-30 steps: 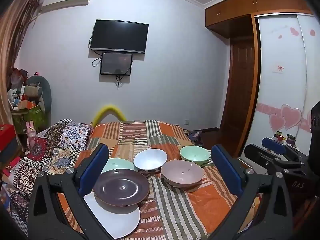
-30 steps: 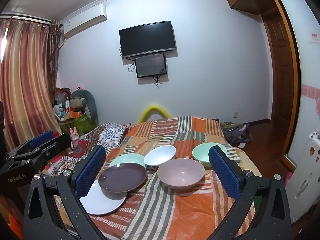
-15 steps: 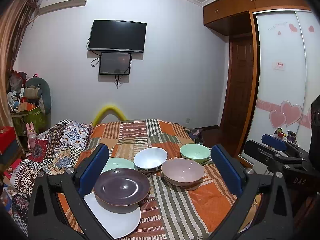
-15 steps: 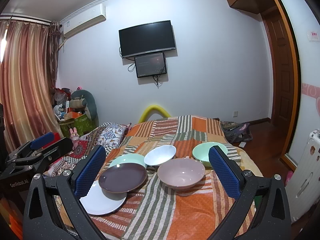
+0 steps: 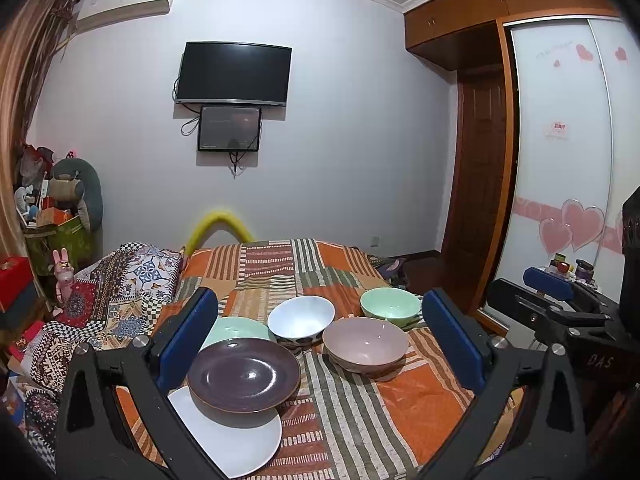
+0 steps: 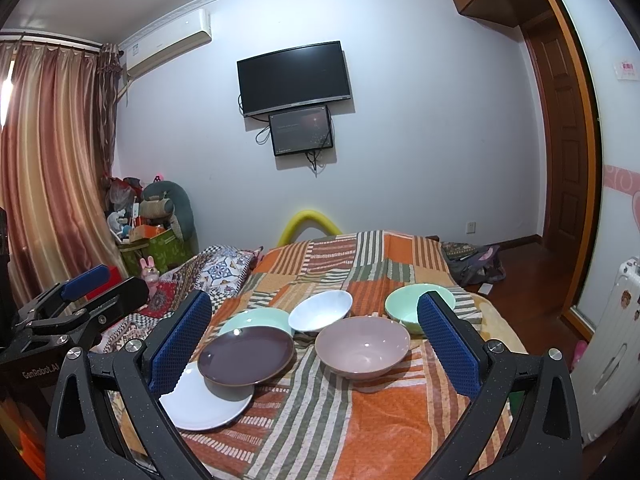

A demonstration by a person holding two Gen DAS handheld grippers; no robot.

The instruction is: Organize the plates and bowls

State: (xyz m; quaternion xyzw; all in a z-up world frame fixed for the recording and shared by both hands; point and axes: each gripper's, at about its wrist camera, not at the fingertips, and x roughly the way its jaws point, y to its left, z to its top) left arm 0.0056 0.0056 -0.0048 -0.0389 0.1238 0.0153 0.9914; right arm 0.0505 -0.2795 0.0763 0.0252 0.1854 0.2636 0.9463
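On bedspread (image 5: 360, 412), plates, bowls, claws apart

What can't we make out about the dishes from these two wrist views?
- Green plate: left wrist view, its near part hidden by the purple plate, its left edge by the left gripper finger.
- White plate: right wrist view, partly under the purple plate and behind a right gripper finger; whether the plates touch is unclear.
- Green bowl: right side hidden by a gripper finger.
- White bowl: base pattern too small to read.
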